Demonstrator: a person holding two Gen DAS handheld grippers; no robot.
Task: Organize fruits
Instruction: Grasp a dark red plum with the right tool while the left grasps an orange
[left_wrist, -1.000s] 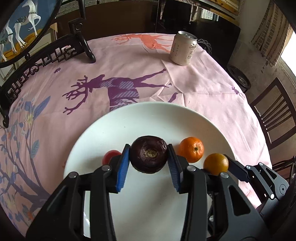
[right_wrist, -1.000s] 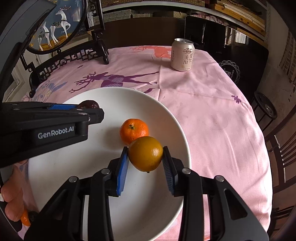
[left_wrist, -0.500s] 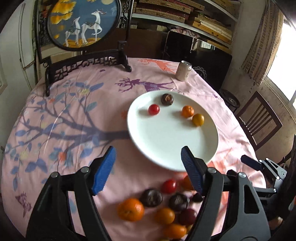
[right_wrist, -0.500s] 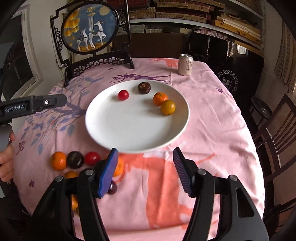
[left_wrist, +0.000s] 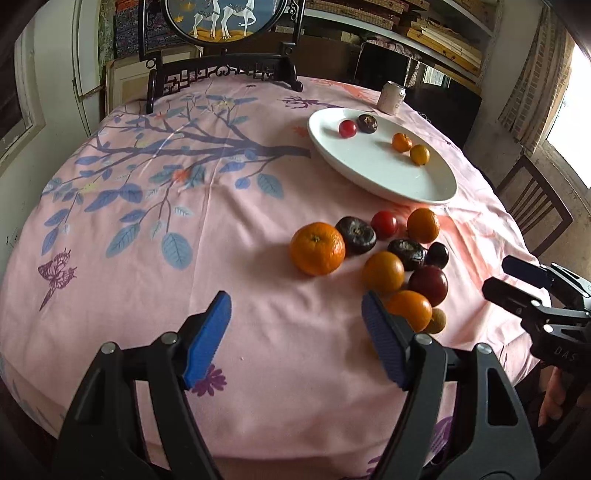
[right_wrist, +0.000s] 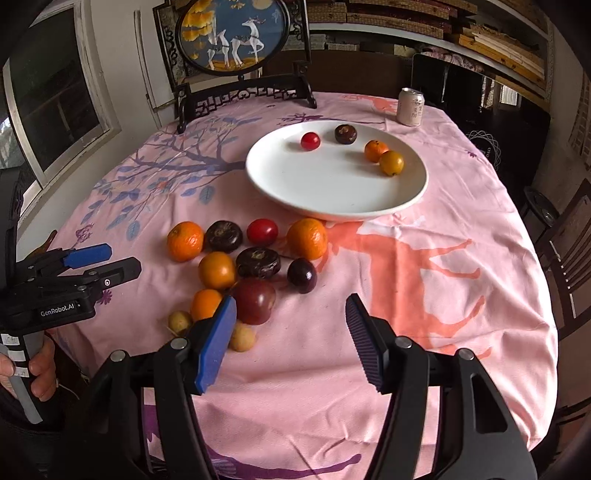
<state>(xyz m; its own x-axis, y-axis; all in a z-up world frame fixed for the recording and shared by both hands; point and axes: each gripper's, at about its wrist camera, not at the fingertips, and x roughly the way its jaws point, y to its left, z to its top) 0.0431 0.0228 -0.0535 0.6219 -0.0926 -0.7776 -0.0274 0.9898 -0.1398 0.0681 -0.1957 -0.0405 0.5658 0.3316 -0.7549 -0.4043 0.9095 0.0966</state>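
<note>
Pulled back from the round white ceramic plate (right_wrist: 332, 192), both claws now spread and empty: left claw (left_wrist: 295, 332), right claw (right_wrist: 290, 330). Left behind on plate: four small fruits; loose fruit cluster (right_wrist: 243, 262) on pink-clothed desk (right_wrist: 424, 295), just before plate.

The pink-clothed worktop (right_wrist: 424, 258) carries a white plate (right_wrist: 332, 192) at upper centre, a drink can (right_wrist: 411, 107) upper right, a framed deer screen (right_wrist: 236, 48) at top, and loose fruits (right_wrist: 243, 269) at centre left.
</note>
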